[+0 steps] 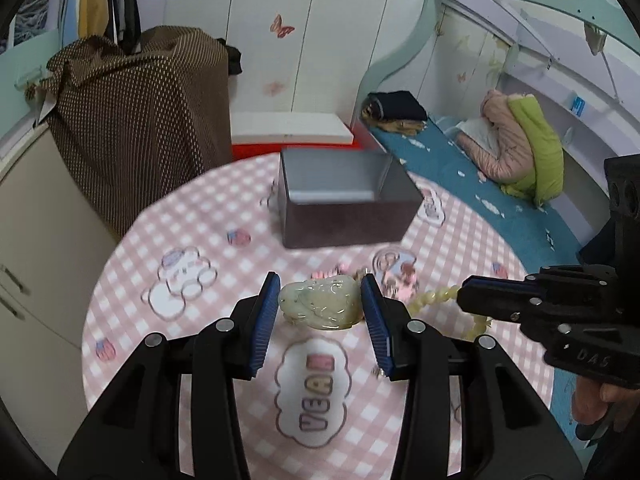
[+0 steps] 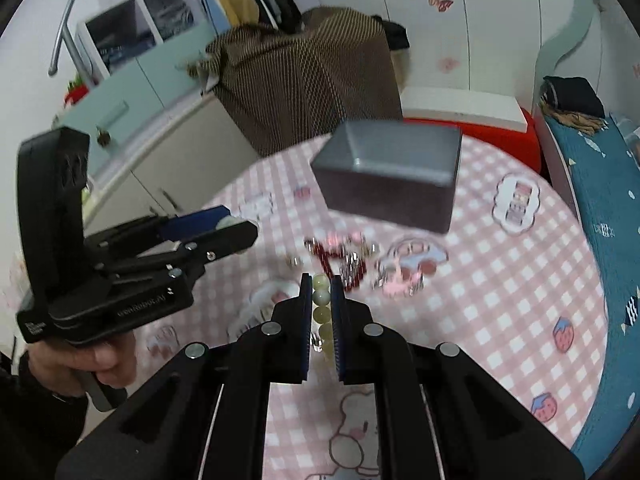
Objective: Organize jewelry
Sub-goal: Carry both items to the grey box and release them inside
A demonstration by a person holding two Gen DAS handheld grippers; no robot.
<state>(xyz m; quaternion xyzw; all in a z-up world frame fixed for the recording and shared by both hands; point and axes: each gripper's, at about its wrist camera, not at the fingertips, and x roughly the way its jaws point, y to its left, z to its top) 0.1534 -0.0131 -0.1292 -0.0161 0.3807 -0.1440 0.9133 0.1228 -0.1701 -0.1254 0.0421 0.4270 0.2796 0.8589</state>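
Jaws of left gripper clamp pale green carved jade pendant, glossy, lumpy, lifted above table. Right gripper pinched tight on strand of round yellowish beads joined to pendant. Blue ribbed pads on black plastic fingers. Pink gingham tablecloth with cartoon prints covers round table. Grey open box, matte, rectangular, stands beyond. Red bead strand and silvery pieces lie blurred between grippers and box. Brown dotted fabric drapes behind.
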